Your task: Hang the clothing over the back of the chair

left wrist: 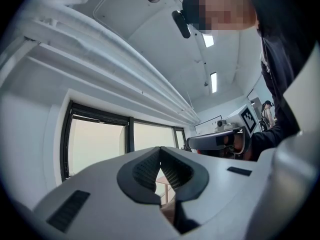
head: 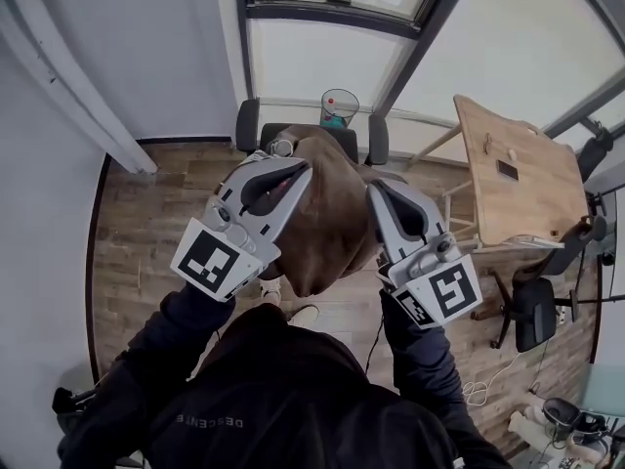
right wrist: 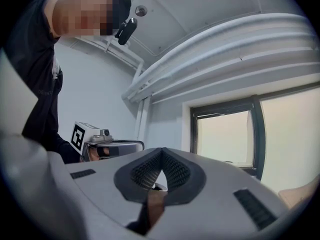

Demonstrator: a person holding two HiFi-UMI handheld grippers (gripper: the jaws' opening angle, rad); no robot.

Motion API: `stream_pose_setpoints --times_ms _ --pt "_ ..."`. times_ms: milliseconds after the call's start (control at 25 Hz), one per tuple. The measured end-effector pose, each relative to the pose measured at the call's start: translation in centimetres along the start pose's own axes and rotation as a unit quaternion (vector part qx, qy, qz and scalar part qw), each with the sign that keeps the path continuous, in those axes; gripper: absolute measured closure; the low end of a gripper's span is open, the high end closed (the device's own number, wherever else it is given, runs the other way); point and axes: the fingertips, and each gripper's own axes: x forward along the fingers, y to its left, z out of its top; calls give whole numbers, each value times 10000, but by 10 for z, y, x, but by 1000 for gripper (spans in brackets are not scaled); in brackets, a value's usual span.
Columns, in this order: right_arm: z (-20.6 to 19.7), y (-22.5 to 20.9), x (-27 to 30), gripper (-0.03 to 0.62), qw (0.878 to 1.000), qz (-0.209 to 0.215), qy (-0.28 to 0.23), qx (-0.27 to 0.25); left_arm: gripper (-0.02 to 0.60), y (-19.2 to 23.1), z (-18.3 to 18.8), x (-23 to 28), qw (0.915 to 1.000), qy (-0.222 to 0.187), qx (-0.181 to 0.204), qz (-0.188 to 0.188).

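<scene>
A brown garment (head: 327, 213) hangs between my two grippers, held up at chest height. Beneath and behind it stands a black office chair (head: 248, 125), mostly hidden by the cloth, with only its armrests and the top of its back showing. My left gripper (head: 298, 171) is shut on the garment's left upper edge, my right gripper (head: 374, 191) on its right upper edge. In the left gripper view the jaws (left wrist: 160, 151) meet at the tips with brown cloth (left wrist: 170, 213) pinched lower down. The right gripper view shows the same: closed jaws (right wrist: 161, 153) and a strip of brown cloth (right wrist: 154, 206).
A wooden table (head: 508, 174) stands at the right, with a second black chair (head: 532, 311) in front of it. A clear cup or bin (head: 339, 108) sits by the window behind the chair. Cables (head: 483, 389) lie on the wooden floor. A white wall is at left.
</scene>
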Motion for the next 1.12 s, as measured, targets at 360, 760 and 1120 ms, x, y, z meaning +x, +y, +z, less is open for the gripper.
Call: stream_pose_setpoints --times_ms 360,760,1120 --pt "-30 23 -35 600 9995 -281 110 70 563 -37 -31 -29 9998 130 -95 118" --pt "-47 41 -57 599 9992 -371 112 93 563 -62 -47 -52 9990 300 -249 209" --pt "-54 55 -57 597 9995 -252 154 118 563 -79 -51 -52 9993 355 52 117"
